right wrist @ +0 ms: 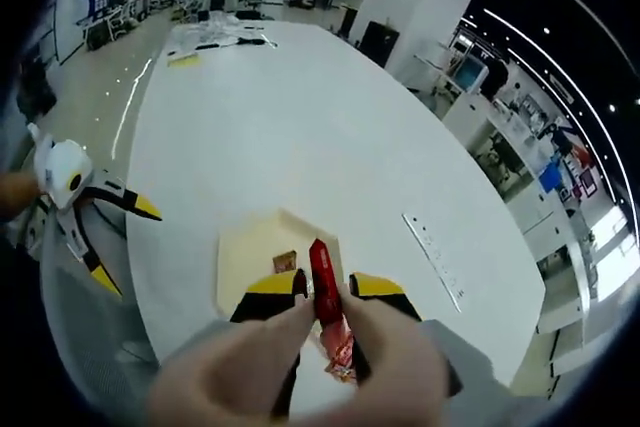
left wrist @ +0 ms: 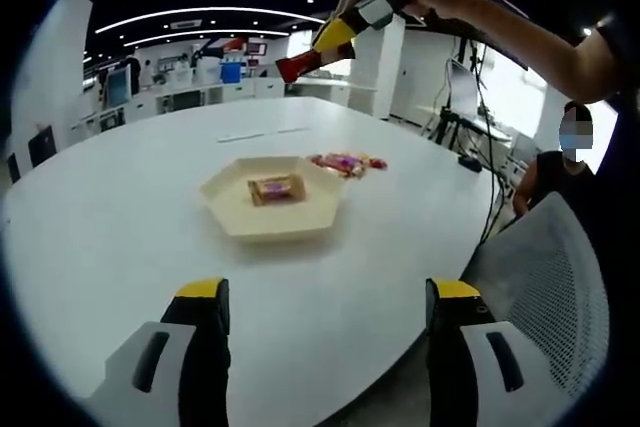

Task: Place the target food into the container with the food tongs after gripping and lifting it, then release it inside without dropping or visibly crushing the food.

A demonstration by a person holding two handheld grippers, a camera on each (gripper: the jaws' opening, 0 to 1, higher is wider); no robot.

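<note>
Right claw (right wrist: 322, 287), jaws closed on a red snack (right wrist: 322, 282), hangs directly above the tray (right wrist: 245, 257). Left claw (left wrist: 328, 292) gapes wide, empty, tray ahead.

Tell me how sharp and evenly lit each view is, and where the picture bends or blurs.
Left gripper view: even ceiling light, soft sheen on the table, tray fairly sharp, table edge curved by the fisheye. Right gripper view: the tongs and red snack blur close to the lens, the table bows strongly, bright glare from windows at the right edge.
</note>
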